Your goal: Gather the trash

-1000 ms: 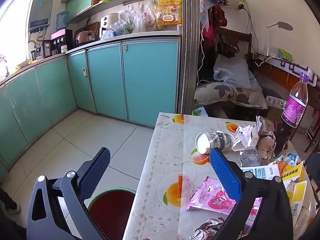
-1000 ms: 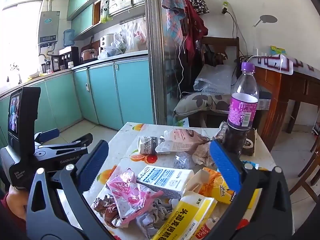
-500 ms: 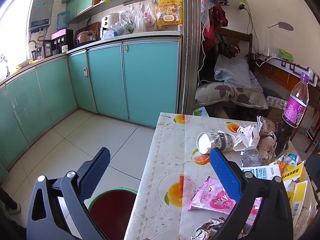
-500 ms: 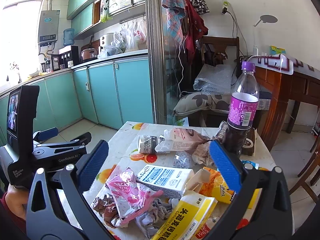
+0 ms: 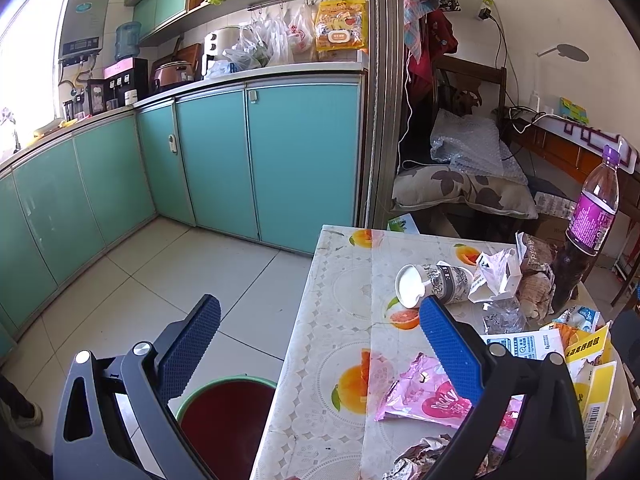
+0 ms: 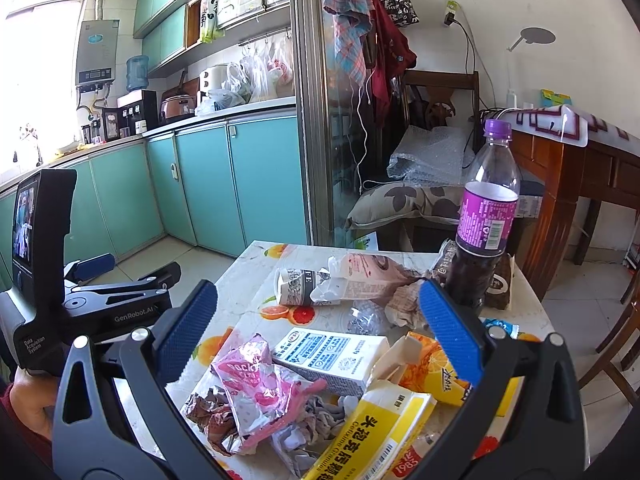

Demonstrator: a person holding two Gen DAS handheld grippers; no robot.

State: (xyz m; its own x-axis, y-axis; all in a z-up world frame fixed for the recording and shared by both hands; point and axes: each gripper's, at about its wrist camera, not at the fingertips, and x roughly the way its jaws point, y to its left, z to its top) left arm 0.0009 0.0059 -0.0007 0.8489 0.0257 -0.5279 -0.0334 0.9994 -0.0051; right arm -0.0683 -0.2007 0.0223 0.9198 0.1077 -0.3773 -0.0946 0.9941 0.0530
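Note:
Trash covers a table with a fruit-print cloth (image 5: 340, 304): a tipped paper cup (image 5: 434, 286), a pink snack wrapper (image 6: 256, 380), a white carton (image 6: 328, 356), a yellow box (image 6: 380, 436), crumpled foil and a purple-label bottle (image 6: 486, 216). My left gripper (image 5: 318, 330) hangs open over the table's left edge, above a green-rimmed bin (image 5: 226, 420) on the floor. My right gripper (image 6: 318, 320) is open above the heap, nothing between its fingers. The left gripper (image 6: 132, 280) also shows at the left of the right wrist view.
Teal kitchen cabinets (image 5: 260, 160) line the back and left, with tiled floor (image 5: 160, 272) before them. A cushioned chair (image 6: 420, 200) stands behind the table and a wooden desk (image 6: 568, 168) to the right. A person's hand (image 6: 32, 404) holds the left gripper.
Almost nothing: both grippers stay open and hold their places, with only a slight drift of the views.

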